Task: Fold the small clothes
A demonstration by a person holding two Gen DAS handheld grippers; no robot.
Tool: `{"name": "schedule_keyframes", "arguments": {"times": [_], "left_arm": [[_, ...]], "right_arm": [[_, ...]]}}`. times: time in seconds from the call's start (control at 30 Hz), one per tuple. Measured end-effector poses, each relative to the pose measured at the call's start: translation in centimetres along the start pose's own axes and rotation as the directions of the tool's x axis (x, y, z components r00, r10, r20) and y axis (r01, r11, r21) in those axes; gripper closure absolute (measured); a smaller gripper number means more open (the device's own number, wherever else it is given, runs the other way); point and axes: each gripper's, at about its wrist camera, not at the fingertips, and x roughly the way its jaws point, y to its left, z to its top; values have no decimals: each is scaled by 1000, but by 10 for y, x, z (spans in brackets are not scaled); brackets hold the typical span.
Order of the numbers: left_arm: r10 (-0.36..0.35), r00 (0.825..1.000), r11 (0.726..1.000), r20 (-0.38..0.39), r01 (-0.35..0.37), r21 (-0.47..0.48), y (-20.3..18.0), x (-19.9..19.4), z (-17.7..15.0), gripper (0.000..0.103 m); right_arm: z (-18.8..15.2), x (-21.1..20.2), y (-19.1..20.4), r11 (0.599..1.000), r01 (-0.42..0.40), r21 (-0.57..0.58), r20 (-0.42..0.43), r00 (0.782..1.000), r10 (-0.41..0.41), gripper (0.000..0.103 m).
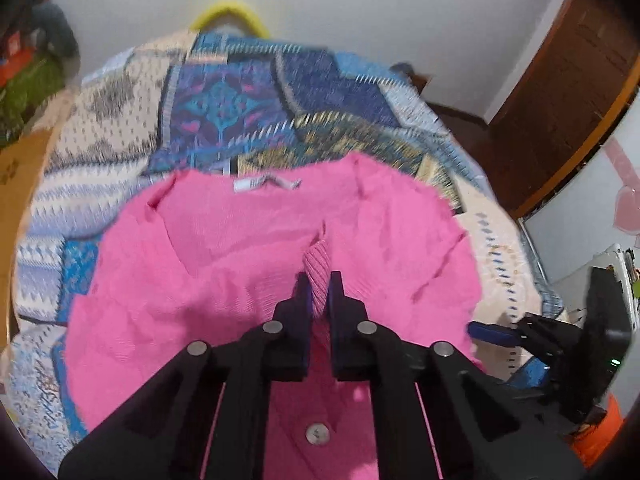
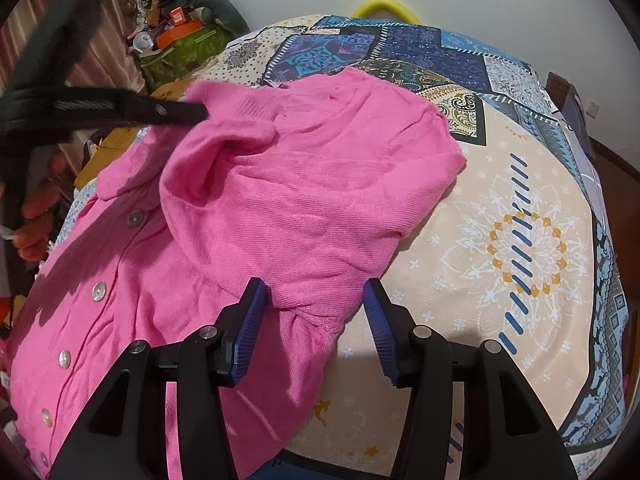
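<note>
On patterned bedspread (image 2: 520,208) lies pink cardigan (image 2: 304,200), mid-fold: left gripper (image 1: 319,280) jaws pinched on ribbed cuff (image 1: 318,268) w/ sleeve drawn over front, right gripper (image 2: 316,292) jaws spread astride side fold, gripping nothing; next prob lay sleeve flat & let go.

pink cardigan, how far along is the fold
Early. Done: one side of the pink cardigan lies folded over its front on the patterned bedspread. In hand: the left gripper is shut on a ribbed strip of the knit; the right gripper stands open around the sleeve edge. Left: the button side is still spread out.
</note>
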Motion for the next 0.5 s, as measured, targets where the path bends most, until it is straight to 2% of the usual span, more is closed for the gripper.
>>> {"name": "schedule_keyframes", "arguments": {"times": [0.13,0.3,0.37,0.5], "left_arm": [[26,999,1000,48,-26,12,-2,-34,-6,97],[140,987,989,85,-144,43,11,-59,-29,97],[157,986,987,60,-159,33,24,-58,-45,97],[127,991,991,-44,-128,-24,52,-46,-73,95]], "right_arm": [[1,0,1,1000,10,1,-7,1000,-10,56],[4,2,3,1000,27,2,-20,999,-27,56],[4,2,4,1000,30,2,-24,999,-30,56],[4,1,6,1000,26,2,-35,999,-26,56]]}}
